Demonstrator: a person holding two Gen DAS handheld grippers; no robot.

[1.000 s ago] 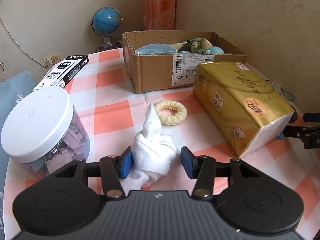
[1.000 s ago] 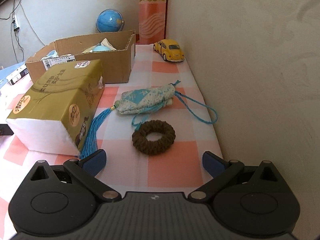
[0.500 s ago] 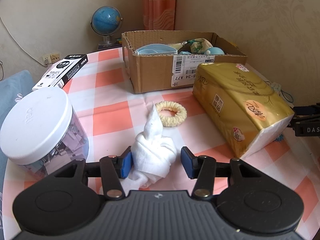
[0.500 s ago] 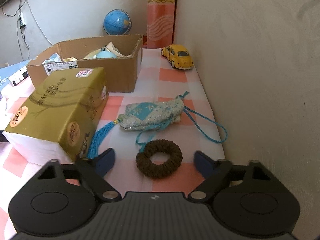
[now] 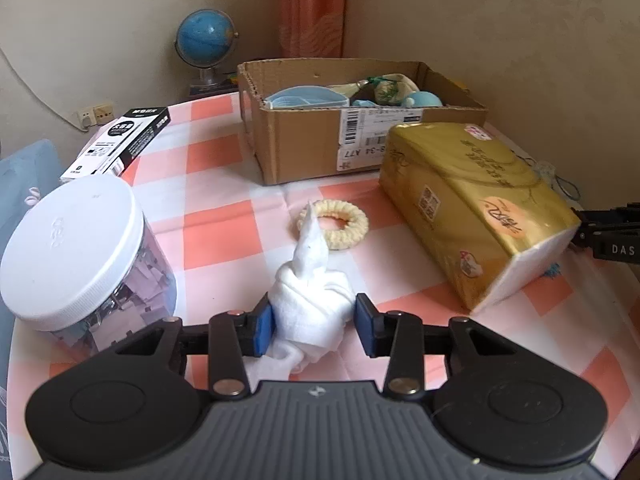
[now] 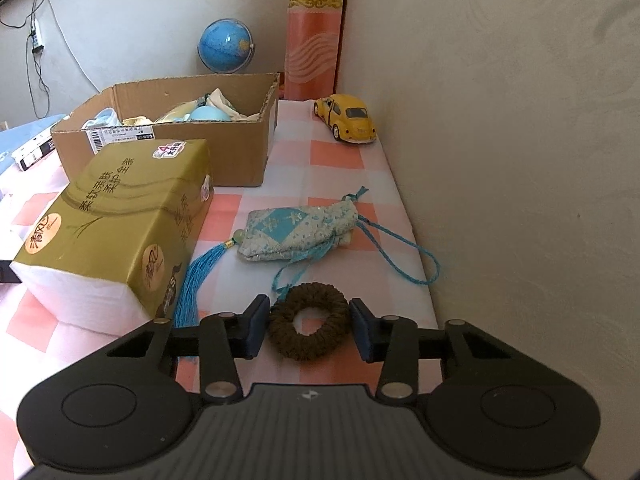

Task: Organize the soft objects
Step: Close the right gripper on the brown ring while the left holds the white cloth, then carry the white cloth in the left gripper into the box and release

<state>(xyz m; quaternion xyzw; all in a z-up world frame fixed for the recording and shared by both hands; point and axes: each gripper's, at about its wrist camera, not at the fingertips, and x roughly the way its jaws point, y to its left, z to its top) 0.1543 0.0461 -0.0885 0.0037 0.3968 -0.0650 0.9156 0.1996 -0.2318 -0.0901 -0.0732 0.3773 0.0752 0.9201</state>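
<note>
My left gripper (image 5: 314, 326) is shut on a white knotted cloth (image 5: 310, 300), with both blue pads pressed against its sides just above the checked tablecloth. A cream hair scrunchie (image 5: 340, 226) lies just beyond it. My right gripper (image 6: 308, 328) has its pads against both sides of a brown hair scrunchie (image 6: 308, 326) that rests on the cloth. A blue patterned sachet (image 6: 300, 230) with a tassel and cord lies just ahead. The cardboard box (image 5: 316, 140) holds masks and other soft items; it also shows in the right wrist view (image 6: 168, 140).
A gold tissue pack (image 5: 476, 208) lies between the grippers, also in the right wrist view (image 6: 116, 232). A clear jar with a white lid (image 5: 76, 256) stands left. A black-and-white carton (image 5: 120, 142), a globe (image 5: 206, 42), a yellow toy car (image 6: 348, 118) and the wall (image 6: 520, 160) border the table.
My right gripper moved forward around the brown scrunchie and closed its jaws onto it. My left gripper narrowed on the white cloth, now squeezing it. The right gripper's tip moved further behind the tissue pack.
</note>
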